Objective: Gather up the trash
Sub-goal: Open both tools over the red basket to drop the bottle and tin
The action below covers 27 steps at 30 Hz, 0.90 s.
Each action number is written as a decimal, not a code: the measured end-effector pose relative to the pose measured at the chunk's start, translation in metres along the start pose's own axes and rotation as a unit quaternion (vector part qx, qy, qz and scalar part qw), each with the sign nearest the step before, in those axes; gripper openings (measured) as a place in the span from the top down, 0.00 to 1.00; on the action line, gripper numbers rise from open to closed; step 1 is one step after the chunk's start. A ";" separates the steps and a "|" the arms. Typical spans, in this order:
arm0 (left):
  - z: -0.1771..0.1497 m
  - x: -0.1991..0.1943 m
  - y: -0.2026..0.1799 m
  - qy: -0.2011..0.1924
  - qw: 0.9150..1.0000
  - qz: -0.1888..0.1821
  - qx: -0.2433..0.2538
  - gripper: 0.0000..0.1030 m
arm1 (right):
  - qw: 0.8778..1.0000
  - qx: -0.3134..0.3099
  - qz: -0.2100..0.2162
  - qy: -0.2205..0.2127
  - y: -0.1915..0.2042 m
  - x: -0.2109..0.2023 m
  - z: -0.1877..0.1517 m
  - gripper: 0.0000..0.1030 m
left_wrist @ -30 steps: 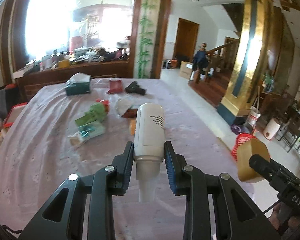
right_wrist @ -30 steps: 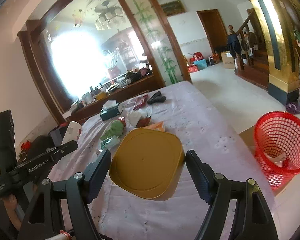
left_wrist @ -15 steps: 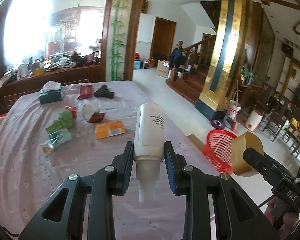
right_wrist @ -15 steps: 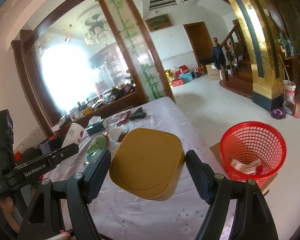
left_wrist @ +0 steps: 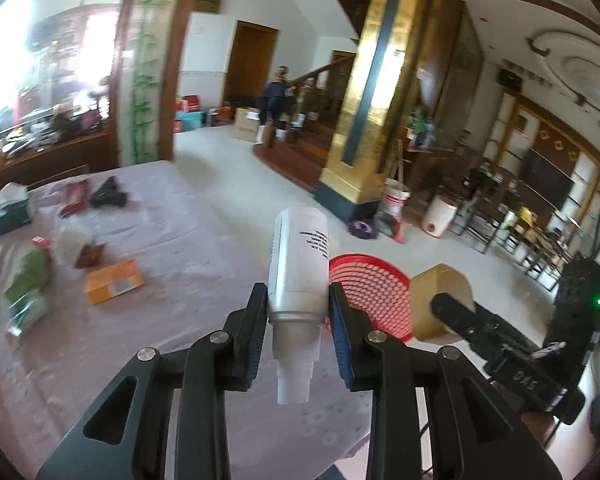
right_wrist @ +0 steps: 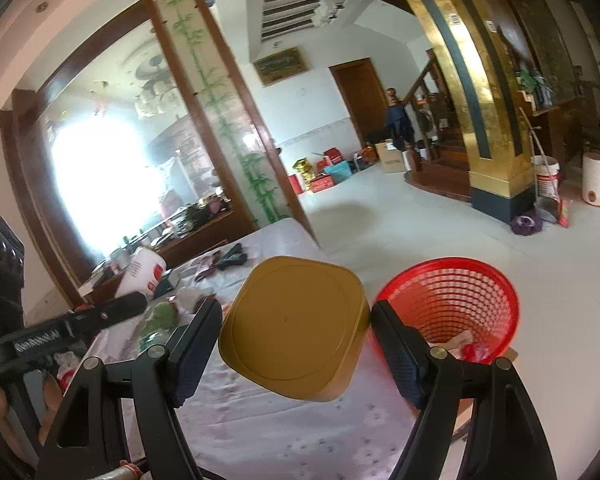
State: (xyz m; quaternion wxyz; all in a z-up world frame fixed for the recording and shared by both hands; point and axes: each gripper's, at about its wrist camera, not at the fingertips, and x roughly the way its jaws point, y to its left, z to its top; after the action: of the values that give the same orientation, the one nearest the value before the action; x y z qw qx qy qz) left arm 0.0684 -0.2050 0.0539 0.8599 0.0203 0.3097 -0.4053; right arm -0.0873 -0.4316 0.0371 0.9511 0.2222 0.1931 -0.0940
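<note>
Beside the table (right_wrist: 260, 420) stood a red basket (right_wrist: 456, 300). Near it, the left gripper (left_wrist: 298, 334) pinched a white bottle (left_wrist: 300, 264). The right gripper (right_wrist: 296, 356) clamped a gold tub (right_wrist: 292, 328).

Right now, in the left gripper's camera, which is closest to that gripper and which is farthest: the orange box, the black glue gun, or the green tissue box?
From the left gripper:
1. Orange box, nearest, left on the table.
2. Black glue gun, farther back, near the table's far edge.
3. Green tissue box, far left; too close to the glue gun to call surely.

Daylight from the window (right_wrist: 100, 184) blows out to white glare; motion blur smears the left wrist view, and fisheye bending darkens both views' corners.
</note>
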 end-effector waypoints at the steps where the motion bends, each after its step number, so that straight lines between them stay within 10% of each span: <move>1: 0.003 0.005 -0.004 0.000 1.000 -0.007 0.004 0.72 | 1.000 0.003 -0.004 -0.001 -0.005 0.000 0.001 0.22; 27: 0.025 0.181 -0.051 0.100 0.986 -0.131 0.003 0.72 | 0.993 0.080 -0.076 0.045 -0.126 0.057 0.005 0.22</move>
State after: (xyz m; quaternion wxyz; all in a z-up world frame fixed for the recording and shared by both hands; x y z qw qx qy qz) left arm 0.1317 -0.3704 -0.0139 0.7640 0.0226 0.3934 -0.5109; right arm -0.0678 -0.5499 -0.0308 0.9107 0.2863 0.2435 -0.1716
